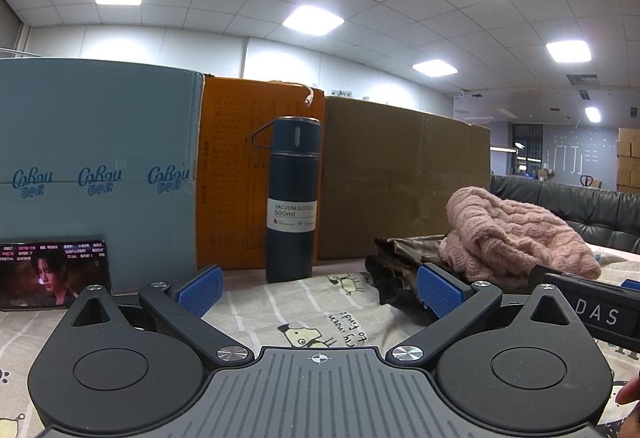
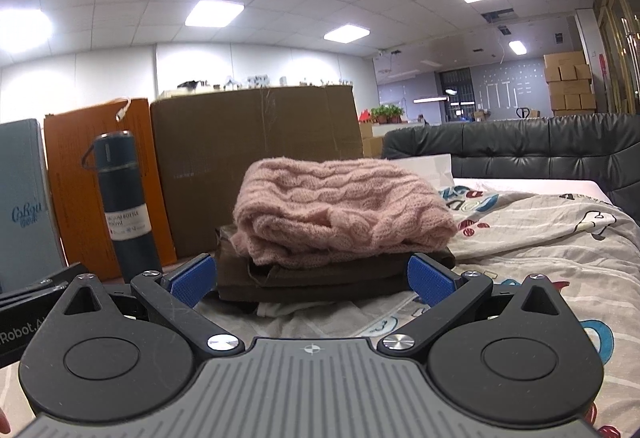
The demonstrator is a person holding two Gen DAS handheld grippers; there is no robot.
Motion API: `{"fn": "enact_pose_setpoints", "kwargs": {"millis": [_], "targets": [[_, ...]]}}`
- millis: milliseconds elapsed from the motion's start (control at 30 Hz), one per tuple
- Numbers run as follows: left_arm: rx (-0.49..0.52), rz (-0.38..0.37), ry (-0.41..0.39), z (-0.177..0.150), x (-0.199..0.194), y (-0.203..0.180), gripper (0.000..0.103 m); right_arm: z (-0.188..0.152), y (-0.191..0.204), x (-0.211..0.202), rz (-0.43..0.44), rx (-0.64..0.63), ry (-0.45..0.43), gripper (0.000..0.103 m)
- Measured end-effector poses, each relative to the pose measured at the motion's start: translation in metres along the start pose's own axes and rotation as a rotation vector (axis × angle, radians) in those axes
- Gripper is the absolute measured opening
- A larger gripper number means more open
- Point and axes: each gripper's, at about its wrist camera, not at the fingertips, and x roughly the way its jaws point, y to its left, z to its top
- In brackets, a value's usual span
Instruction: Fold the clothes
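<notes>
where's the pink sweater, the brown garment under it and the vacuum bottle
pink sweater point(image 2: 340, 206), right wrist view, middle of the knit
brown garment point(image 2: 320, 278), right wrist view, front folded edge
vacuum bottle point(image 1: 292, 198), left wrist view, body by the white label

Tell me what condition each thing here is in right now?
Pink sweater: folded, lying on the brown garment.
Brown garment: folded, flat on the bedsheet.
Vacuum bottle: upright, capped.
Phone: screen on, leaning against the blue box.
Left gripper: open, empty.
Right gripper: open, empty.
</notes>
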Motion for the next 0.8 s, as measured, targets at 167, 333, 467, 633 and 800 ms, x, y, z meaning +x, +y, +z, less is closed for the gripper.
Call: {"fn": "enact_pose_setpoints", "kwargs": {"millis": [167, 333, 467, 633, 800], "targets": [[-0.002, 0.005, -0.005, 0.0006, -0.0013, 0.0009, 0.103, 0.0, -0.0003, -0.0022, 0.006, 0.014, -0.031, 0.103], [-0.003, 0.005, -0.018, 0.0032, -0.0041, 0.0012, 0.103, -0.0004, -0.002, -0.0032, 0.014, 0.032, -0.047, 0.103], [-0.005, 0.0, -0.028, 0.0061, -0.0065, 0.0006, 0.103, -0.0007, -0.0009, -0.0026, 0.01, 0.033, -0.05, 0.103], [-0.012, -0.004, -0.026, 0.008, -0.0078, 0.0014, 0.103, -0.0008, -0.0007, -0.004, 0.01, 0.034, -0.058, 0.103], [-0.006, 0.001, -0.015, 0.0062, -0.0073, 0.0012, 0.103, -0.0009, -0.0035, -0.0043, 0.018, 0.057, -0.065, 0.103]]}}
